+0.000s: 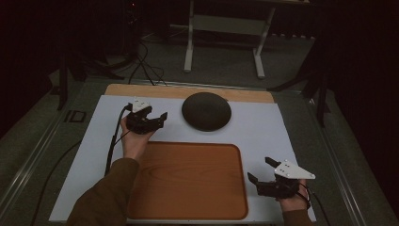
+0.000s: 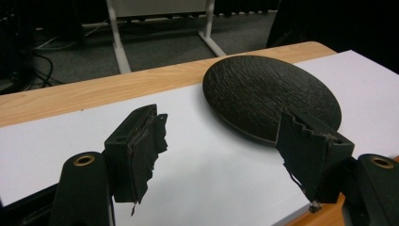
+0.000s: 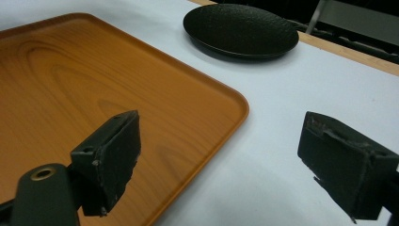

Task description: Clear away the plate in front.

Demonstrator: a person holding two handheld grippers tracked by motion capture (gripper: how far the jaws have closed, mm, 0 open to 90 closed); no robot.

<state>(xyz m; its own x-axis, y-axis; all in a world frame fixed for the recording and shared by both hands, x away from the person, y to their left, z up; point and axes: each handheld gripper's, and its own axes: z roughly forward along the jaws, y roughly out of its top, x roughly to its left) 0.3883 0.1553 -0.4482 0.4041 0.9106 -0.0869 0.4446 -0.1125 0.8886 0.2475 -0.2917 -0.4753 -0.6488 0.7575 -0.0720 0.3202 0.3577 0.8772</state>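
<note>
Barely started: the left gripper (image 1: 155, 117) is hovering with jaws spread and empty just beside the dark plate (image 1: 206, 111), which is sitting untouched on the white mat (image 1: 263, 127) beyond the wooden tray (image 1: 188, 181). The right gripper (image 1: 261, 172) is idling with jaws apart, empty, right of the tray. Grasping and moving are pending.

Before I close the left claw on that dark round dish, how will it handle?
The dark dish looks rigid and shallow, so it probably won't flop. Its thin rim sits low on the white sheet, so it may slide when nudged. The textured surface should give the left claw some bite.
</note>
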